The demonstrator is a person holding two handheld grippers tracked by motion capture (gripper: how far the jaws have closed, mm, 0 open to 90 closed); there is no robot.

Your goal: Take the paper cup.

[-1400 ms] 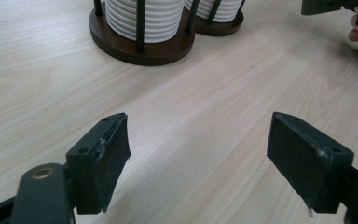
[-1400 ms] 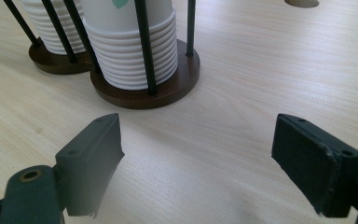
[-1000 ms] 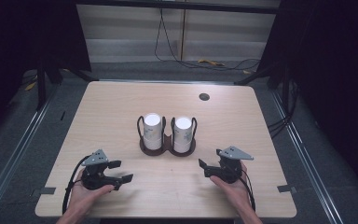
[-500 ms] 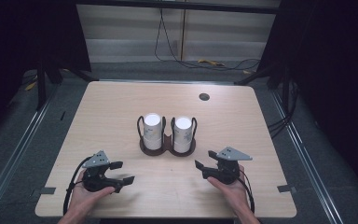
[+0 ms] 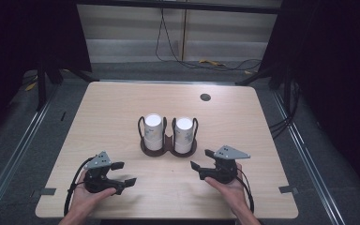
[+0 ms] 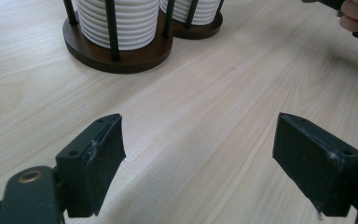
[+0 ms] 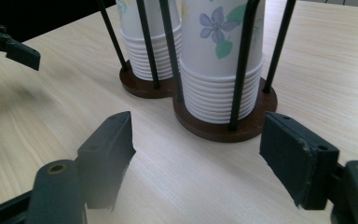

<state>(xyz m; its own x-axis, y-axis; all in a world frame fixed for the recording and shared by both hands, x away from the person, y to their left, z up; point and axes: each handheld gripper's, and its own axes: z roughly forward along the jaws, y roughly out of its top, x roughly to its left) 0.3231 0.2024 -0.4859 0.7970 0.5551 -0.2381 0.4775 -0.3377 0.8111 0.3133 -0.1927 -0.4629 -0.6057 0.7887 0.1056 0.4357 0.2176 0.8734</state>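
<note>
A dark wooden double holder (image 5: 168,146) with black wire posts stands mid-table and carries two stacks of white paper cups, the left stack (image 5: 153,131) and the right stack (image 5: 183,134). The right stack (image 7: 221,60) has a blue flower print; the left stack (image 6: 116,21) looks ribbed near its base. My left gripper (image 5: 123,173) is open near the front left, jaws pointing toward the holder, nothing between them. My right gripper (image 5: 203,159) is open just in front and right of the holder (image 7: 223,126), empty, close to the right stack.
The light wooden table (image 5: 108,117) has a small round dark grommet (image 5: 205,97) at the back right. Tape marks sit at the front corners (image 5: 287,189). Cables (image 5: 206,61) lie on the floor beyond the table.
The right gripper has moved slightly left and forward toward the holder. The left gripper has barely shifted.
</note>
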